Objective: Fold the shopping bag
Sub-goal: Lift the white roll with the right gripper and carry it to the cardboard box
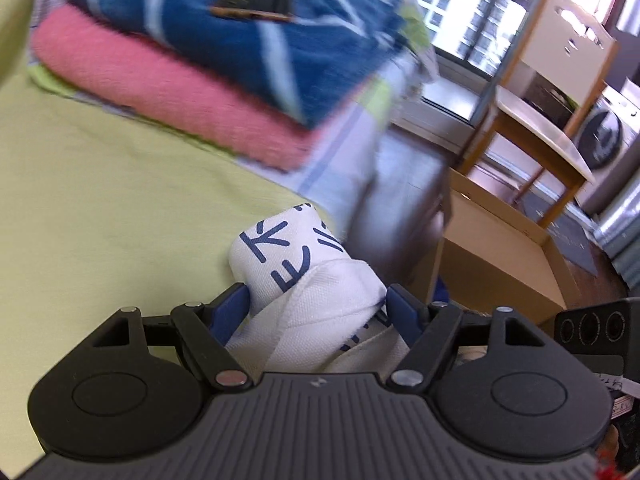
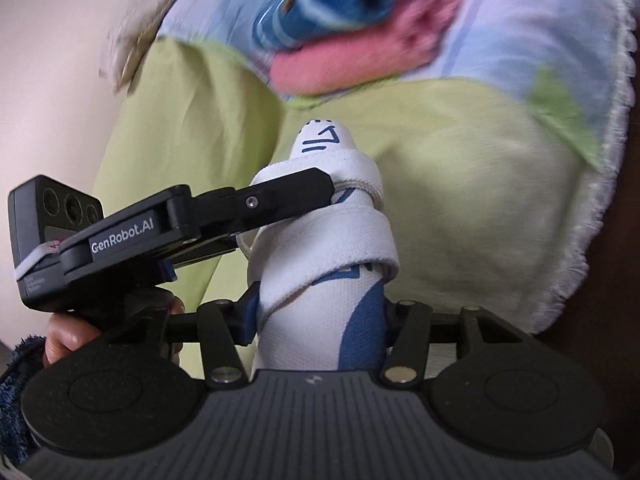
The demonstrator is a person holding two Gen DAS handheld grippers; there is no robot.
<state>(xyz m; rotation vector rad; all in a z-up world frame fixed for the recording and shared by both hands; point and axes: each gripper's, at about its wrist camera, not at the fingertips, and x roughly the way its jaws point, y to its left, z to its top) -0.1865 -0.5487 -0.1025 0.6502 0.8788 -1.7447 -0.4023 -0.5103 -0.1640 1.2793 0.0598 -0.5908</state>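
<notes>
The left gripper [image 1: 316, 304] has its blue-padded fingers [image 1: 230, 310] pressed on both sides of the rolled white woven-canvas shopping bag with blue printed marks [image 1: 288, 256], and the right gripper [image 2: 318, 312] clamps the same roll lower down, a flat white strap [image 2: 344, 240] winding diagonally around it. The roll is held above the yellow-green bedsheet [image 1: 100, 184], near its right edge. Farther back, blurred, a coarse pink towel [image 1: 160, 92] carries a folded blue blanket with pale stripes [image 1: 248, 36] and a dark flat object [image 1: 256, 0] hard to identify.
</notes>
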